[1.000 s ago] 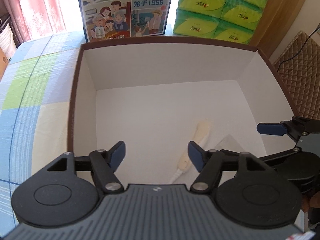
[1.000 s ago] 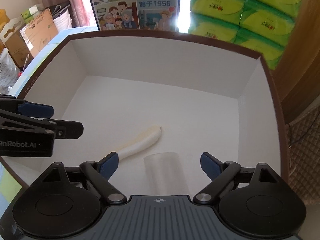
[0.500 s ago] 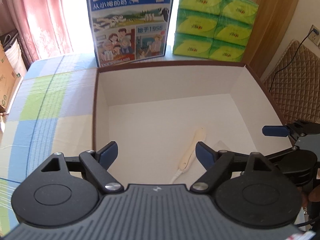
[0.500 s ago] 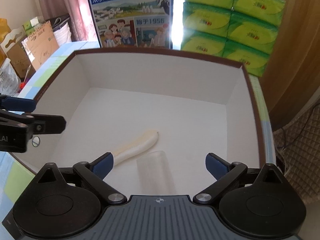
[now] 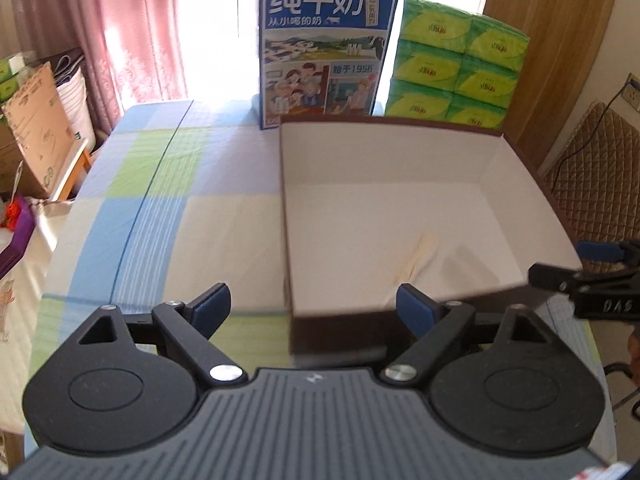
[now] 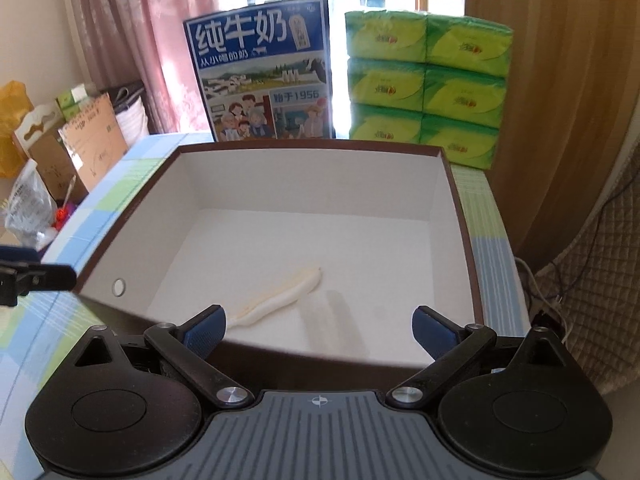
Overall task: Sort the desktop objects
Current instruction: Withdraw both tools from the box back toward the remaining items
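A brown box with a white inside (image 6: 460, 216) (image 5: 285, 208) stands on the checked tablecloth. On its floor lie a cream-coloured long tool (image 6: 280, 294) (image 5: 418, 254) and, beside it to the right, a clear plastic cup on its side (image 6: 330, 320). My right gripper (image 6: 318, 326) is open and empty, just before the box's near wall. My left gripper (image 5: 314, 306) is open and empty too, over the box's near left corner. The right gripper's fingers (image 5: 600, 251) show at the right edge of the left wrist view.
A blue milk carton (image 6: 264, 80) (image 5: 324, 48) and stacked green tissue packs (image 6: 426, 84) (image 5: 456, 68) stand behind the box. The tablecloth (image 5: 160, 208) stretches to the left of the box. Cardboard boxes (image 6: 84, 144) and bags sit off the table's left side.
Both grippers have drawn back and up out of the box, and the left one has shifted to the left. The tool and the cup lie where they were.
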Demonstrator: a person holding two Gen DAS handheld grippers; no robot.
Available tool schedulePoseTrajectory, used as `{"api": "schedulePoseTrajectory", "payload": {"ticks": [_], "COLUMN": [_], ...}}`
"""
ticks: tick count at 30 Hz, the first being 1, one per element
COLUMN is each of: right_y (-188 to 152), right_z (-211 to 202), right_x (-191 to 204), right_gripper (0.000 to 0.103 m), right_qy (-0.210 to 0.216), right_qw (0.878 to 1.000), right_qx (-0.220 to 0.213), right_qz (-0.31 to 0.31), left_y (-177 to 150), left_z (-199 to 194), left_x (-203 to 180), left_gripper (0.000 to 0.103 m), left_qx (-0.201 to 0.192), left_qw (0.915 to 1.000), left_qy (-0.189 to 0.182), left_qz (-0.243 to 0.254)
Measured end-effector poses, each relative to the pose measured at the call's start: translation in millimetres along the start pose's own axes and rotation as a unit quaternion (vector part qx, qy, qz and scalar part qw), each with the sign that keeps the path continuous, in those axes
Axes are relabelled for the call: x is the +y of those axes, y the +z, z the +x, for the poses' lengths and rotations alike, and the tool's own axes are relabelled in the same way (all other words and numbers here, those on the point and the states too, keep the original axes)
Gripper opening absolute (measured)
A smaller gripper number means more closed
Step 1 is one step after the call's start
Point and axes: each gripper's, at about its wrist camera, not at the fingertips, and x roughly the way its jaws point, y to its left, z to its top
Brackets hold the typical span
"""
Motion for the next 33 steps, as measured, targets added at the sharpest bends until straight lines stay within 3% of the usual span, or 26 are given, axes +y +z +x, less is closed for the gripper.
{"api": "schedulePoseTrajectory", "payload": {"ticks": [8,33], "right_y": [-32.2,-88.9], "right_z": [-23.8,-83.9], "right_x": [15.2,27.3], "right_gripper": [0.098,0.098], "right_qy": [0.009,0.023], "right_qw": [1.0,1.0], "right_qx": [0.003,-0.005], "right_qz": [-0.001,0.003], "left_y": [-42.0,-85.8], "left_z": [-24.2,-70.4], "left_x": [1.1,-35.7], "left_gripper": [0.089,0.091], "left_qx": [0.019,0.004], "left_qw": [0.9998,0.9998], "left_qy": [-0.002,-0.01], "left_qz": [0.0,0.015]}}
